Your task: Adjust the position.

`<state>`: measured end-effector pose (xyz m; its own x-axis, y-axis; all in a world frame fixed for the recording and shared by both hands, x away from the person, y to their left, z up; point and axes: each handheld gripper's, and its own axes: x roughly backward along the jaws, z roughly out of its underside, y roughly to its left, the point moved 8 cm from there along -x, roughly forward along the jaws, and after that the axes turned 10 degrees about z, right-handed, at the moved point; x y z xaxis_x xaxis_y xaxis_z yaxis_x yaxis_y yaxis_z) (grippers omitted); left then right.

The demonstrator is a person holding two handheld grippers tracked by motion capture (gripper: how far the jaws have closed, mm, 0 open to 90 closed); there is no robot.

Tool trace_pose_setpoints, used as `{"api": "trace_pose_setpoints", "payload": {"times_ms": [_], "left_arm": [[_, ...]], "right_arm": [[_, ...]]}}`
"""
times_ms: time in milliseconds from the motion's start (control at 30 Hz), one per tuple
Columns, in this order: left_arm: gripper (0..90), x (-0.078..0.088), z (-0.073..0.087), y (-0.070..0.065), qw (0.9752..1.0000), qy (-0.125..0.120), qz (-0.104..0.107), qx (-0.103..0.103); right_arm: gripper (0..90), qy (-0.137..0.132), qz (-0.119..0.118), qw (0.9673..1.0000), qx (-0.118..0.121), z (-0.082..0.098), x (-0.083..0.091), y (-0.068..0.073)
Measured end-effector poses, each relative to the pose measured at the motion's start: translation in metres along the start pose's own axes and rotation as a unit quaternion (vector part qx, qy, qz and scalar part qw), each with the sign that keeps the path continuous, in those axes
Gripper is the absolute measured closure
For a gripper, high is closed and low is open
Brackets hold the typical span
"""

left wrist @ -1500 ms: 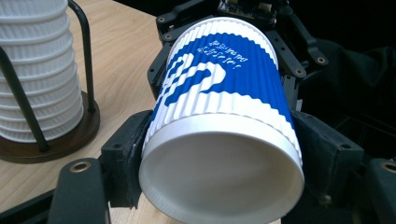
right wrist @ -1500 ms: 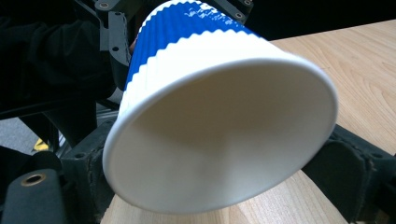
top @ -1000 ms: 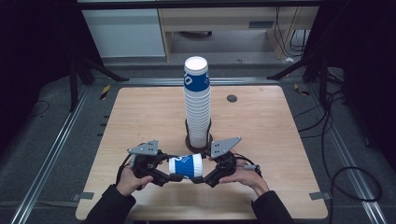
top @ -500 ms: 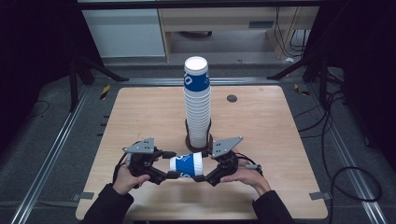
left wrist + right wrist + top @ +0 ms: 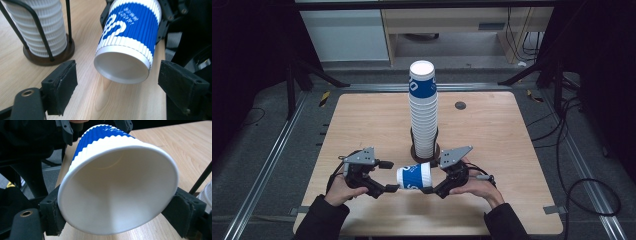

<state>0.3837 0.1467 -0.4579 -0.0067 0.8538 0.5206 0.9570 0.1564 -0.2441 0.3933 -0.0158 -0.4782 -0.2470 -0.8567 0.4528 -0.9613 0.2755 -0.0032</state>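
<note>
A blue-and-white ribbed paper cup (image 5: 413,177) lies on its side just above the table's front. My right gripper (image 5: 428,178) is shut on its open rim end; in the right gripper view the cup (image 5: 117,195) mouth faces the camera between both pads. My left gripper (image 5: 390,176) stands open just left of the cup's base, apart from it. In the left gripper view the closed base of the cup (image 5: 125,47) floats between and beyond the spread pads (image 5: 62,86). A tall stack of cups (image 5: 423,107) stands in a wire holder (image 5: 413,145) behind.
The wooden table (image 5: 512,155) carries a small dark disc (image 5: 460,105) at the back right. The stack in its holder (image 5: 37,27) stands close behind the left gripper. Metal rails and cables run along both sides of the table.
My left gripper has drawn back to the left, away from the cup's base, with its jaws spread. The cup stays in the right gripper, nearly still.
</note>
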Motion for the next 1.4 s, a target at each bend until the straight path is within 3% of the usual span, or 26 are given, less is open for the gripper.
{"api": "trace_pose_setpoints", "payload": {"times_ms": [67,167,267,300,533,700,900,1133,1233,1333,1400], "left_arm": [[14.9,-0.002,0.002,0.0,1.0,0.009,-0.002,-0.001],[14.4,-0.012,0.01,0.0,0.9985,0.053,-0.002,-0.012],[14.3,-0.017,0.014,-0.001,0.9974,0.071,-0.001,-0.016],[14.3,-0.021,0.017,-0.003,0.9958,0.089,0.004,-0.021],[14.5,-0.036,0.028,-0.008,0.9887,0.145,0.017,-0.035],[16.3,-0.044,0.033,-0.009,0.9856,0.164,0.018,-0.036],[26.4,-0.047,0.035,-0.01,0.9847,0.17,0.022,-0.033],[27.1,-0.046,0.034,-0.009,0.9854,0.165,0.024,-0.036],[27.1,-0.042,0.029,-0.008,0.9897,0.138,0.021,-0.031],[27.1,-0.037,0.027,-0.005,0.9909,0.13,0.014,-0.031],[27.1,-0.031,0.024,0.0,0.9943,0.104,0.004,-0.023]], "right_arm": [[16.5,0.005,0.0,1.0,0.002,0.001,-0.001,0.0],[16.5,0.029,0.0,0.9995,0.012,0.008,-0.008,0.003],[16.5,0.038,-0.004,0.9991,0.016,0.01,-0.012,0.005],[16.5,0.049,-0.007,0.9985,0.022,0.013,-0.015,0.007],[16.5,0.076,-0.02,0.9961,0.039,0.019,-0.027,0.016],[16.5,0.085,-0.028,0.9949,0.045,0.022,-0.032,0.02],[16.5,0.085,-0.034,0.9946,0.047,0.021,-0.034,0.023],[15.0,0.082,-0.035,0.995,0.046,0.02,-0.033,0.023],[11.7,0.063,-0.023,0.9969,0.041,0.015,-0.031,0.019],[9.7,0.05,-0.011,0.9983,0.027,0.011,-0.026,0.013],[9.4,0.037,-0.004,0.9992,0.015,0.006,-0.021,0.009]]}}
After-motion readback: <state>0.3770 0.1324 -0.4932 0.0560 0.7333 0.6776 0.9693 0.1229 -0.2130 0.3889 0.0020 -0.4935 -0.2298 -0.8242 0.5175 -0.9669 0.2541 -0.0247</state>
